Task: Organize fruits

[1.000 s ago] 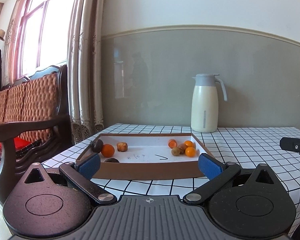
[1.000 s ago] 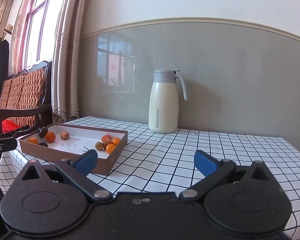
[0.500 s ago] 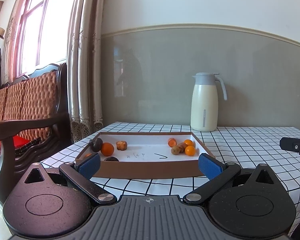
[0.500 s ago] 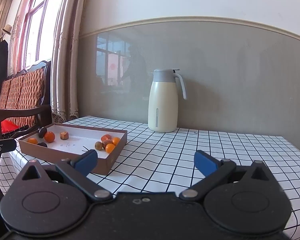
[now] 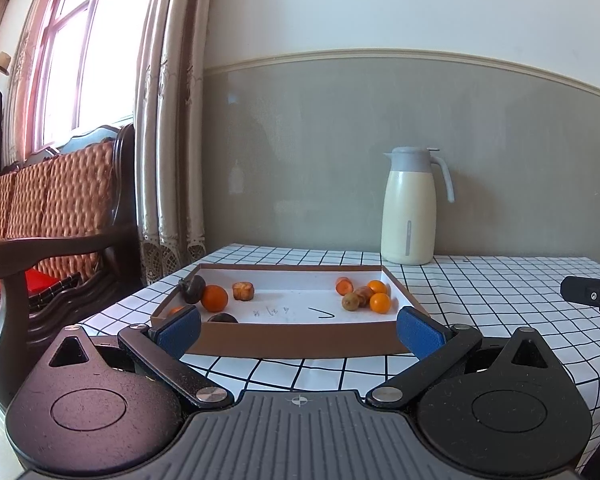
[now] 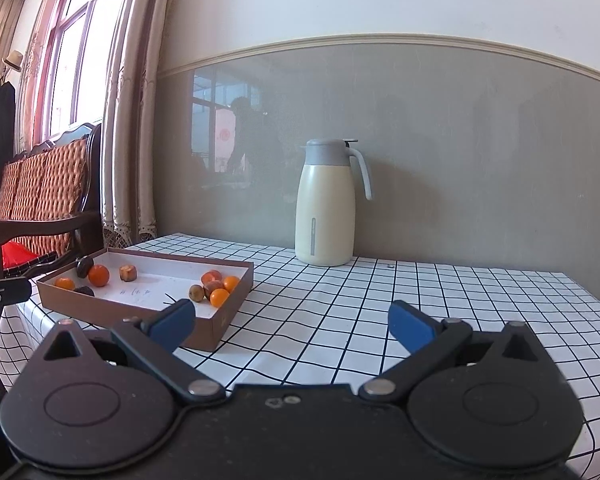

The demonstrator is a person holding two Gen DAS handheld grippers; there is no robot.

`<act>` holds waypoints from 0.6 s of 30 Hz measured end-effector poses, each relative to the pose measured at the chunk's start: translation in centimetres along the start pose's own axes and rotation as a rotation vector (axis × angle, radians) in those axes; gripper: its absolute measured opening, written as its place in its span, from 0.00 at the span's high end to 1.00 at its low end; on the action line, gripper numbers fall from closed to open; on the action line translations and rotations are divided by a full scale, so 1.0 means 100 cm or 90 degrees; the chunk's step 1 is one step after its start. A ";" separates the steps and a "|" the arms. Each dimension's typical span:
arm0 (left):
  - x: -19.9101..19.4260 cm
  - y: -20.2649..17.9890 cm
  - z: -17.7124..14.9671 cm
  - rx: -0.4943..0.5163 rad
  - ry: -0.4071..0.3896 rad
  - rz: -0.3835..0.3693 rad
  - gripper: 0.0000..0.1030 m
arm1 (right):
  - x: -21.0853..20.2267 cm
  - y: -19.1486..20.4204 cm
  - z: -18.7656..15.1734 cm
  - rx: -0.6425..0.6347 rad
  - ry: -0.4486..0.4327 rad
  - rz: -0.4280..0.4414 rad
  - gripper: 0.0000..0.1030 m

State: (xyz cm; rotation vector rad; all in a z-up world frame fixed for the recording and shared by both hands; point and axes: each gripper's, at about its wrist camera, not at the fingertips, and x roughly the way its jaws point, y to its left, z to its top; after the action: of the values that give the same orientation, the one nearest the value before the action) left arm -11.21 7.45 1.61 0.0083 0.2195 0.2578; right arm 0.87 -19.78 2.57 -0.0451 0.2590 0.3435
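Both the left gripper (image 5: pixel 298 330) and the right gripper (image 6: pixel 292 324) are wide and hold nothing. The fruits (image 5: pixel 364 298) lie in the brown tray (image 5: pixel 300 342), in two groups. Some seem soft; a hard squeeze could bruise them, and round ones may roll.

Right hand-held gripper (image 6: pixel 292 322) gapes empty over checked tablecloth (image 6: pixel 340 320), fruit tray (image 6: pixel 220 316) at left

Handwritten dark pen marks on the white inner floor of the shallow brown cardboard tray (image 5: pixel 300 344): a few small scribbled characters (image 5: pixel 271 312), too small to read, and beside them a check-like stroke (image 5: pixel 322 313). No other legible text, brand or number.
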 end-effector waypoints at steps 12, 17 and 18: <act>0.000 0.000 0.000 0.001 0.001 -0.003 0.00 | 0.000 0.001 0.000 -0.001 0.001 -0.001 0.06; 0.001 0.000 0.000 0.001 0.001 -0.002 0.00 | 0.000 0.001 0.000 -0.002 0.002 0.000 0.06; 0.001 0.000 0.000 0.001 0.001 -0.002 0.00 | 0.001 0.001 -0.001 -0.002 0.003 0.000 0.06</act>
State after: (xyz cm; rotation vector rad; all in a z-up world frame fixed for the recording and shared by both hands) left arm -11.17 7.47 1.57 0.0093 0.2219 0.2539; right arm 0.88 -19.65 2.50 -0.0494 0.2627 0.3439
